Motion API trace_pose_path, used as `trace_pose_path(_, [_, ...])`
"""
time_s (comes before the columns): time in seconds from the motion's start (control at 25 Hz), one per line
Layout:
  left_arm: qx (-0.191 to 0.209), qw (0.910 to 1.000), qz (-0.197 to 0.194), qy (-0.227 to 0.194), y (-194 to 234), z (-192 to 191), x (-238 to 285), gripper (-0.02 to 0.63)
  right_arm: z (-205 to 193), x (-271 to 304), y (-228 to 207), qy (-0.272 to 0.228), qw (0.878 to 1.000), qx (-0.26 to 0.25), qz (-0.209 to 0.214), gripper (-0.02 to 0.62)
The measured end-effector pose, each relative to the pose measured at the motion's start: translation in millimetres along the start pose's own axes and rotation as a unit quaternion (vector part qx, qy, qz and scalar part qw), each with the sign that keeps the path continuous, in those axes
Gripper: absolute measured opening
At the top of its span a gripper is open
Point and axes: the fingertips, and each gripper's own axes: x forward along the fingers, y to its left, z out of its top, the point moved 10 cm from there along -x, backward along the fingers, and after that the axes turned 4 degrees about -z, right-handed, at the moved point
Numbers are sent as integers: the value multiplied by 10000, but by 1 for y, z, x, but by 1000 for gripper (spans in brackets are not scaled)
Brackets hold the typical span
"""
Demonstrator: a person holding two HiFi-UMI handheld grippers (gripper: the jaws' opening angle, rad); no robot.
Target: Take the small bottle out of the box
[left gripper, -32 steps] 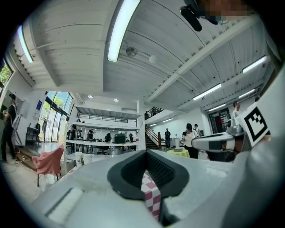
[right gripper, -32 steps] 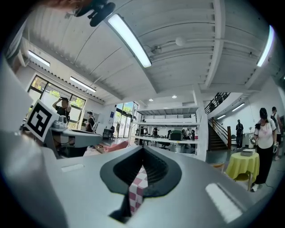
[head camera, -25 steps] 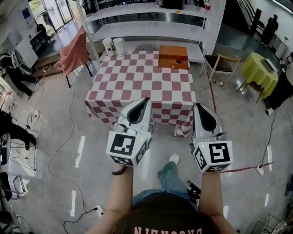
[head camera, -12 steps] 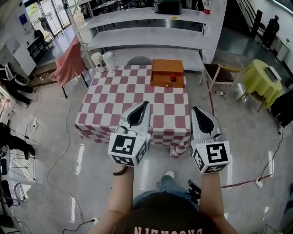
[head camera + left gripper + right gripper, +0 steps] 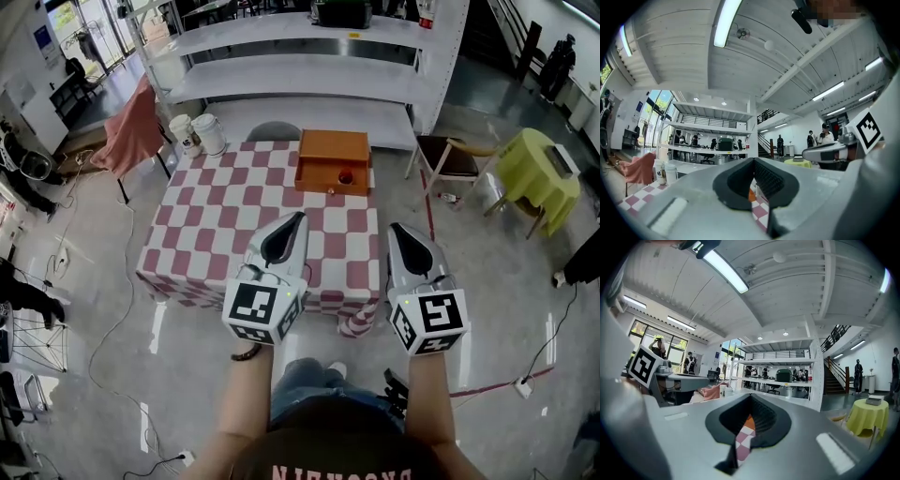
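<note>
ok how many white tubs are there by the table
2. The left tub and the right tub stand side by side at the far left corner of the checked table. More could be hidden behind it.

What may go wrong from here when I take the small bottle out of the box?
1. The box sits at the far edge of the table, so the reach is long and may be unsteady.
2. The left gripper and right gripper both have closed fingers; unopened, they could knock the small bottle over.
</note>
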Motion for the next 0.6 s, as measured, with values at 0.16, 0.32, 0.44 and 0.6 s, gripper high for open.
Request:
trace_pose_path(0.16, [-76,9999,-107,100,7,-10,17,73,-7,13,-11,66,10000,56,-29,2])
trace_pose_path(0.32, [-67,9997,-145,200,16,-21,38,155,-16,26,-20,148,9998,55,-79,2])
trace_pose_path(0.44, [-106,9992,-301,255,24,-30,62,158,-21,38,-33,192,9996,63,-193,2])
trace_pose_path(0.6, [-150,9980,-464,390,34,-36,97,158,-26,58,-55,294,9987,132,-385,2])
